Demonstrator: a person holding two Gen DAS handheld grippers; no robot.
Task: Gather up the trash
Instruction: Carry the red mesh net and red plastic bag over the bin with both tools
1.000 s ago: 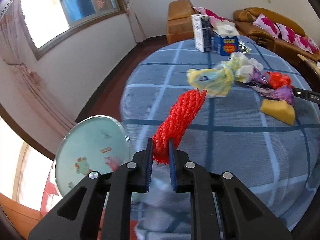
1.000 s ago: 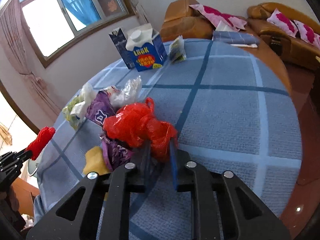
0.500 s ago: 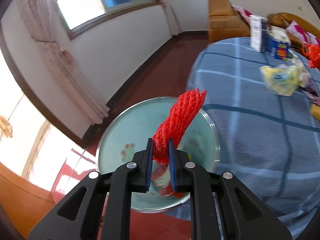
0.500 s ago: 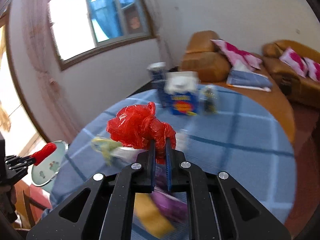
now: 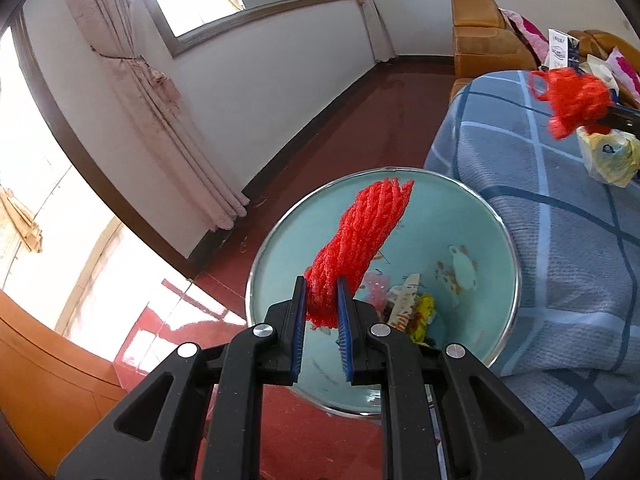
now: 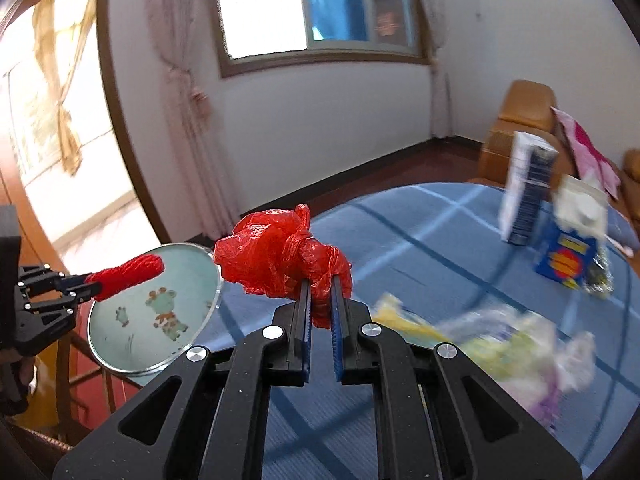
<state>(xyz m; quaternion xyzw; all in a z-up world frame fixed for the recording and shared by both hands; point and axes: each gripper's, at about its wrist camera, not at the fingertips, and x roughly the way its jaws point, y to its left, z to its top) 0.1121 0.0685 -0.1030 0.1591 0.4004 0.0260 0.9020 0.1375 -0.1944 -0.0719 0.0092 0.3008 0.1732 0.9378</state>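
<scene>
My left gripper (image 5: 322, 292) is shut on a red foam net (image 5: 360, 236), held right above the light-blue trash bin (image 5: 460, 216) that stands beside the table; wrappers lie at the bin's bottom. My right gripper (image 6: 320, 296) is shut on a crumpled red plastic bag (image 6: 276, 256), lifted above the blue checked tablecloth (image 6: 420, 248). In the right wrist view the left gripper (image 6: 94, 290) with the red foam net (image 6: 128, 274) hangs over the bin (image 6: 120, 344) at the left. From the left wrist, the red bag (image 5: 572, 96) shows at the upper right.
On the table lie a yellow wrapper (image 5: 608, 156), blurred yellow and purple wrappers (image 6: 520, 348), a blue milk carton (image 6: 568, 240) and a white-and-navy box (image 6: 528, 188). Orange sofas (image 5: 484, 40) stand behind. Red floor and curtains (image 5: 160, 120) lie left of the bin.
My left gripper carried the red net leftward off the table to above the bin. My right gripper lifted the red bag off the table and swung it left toward the bin.
</scene>
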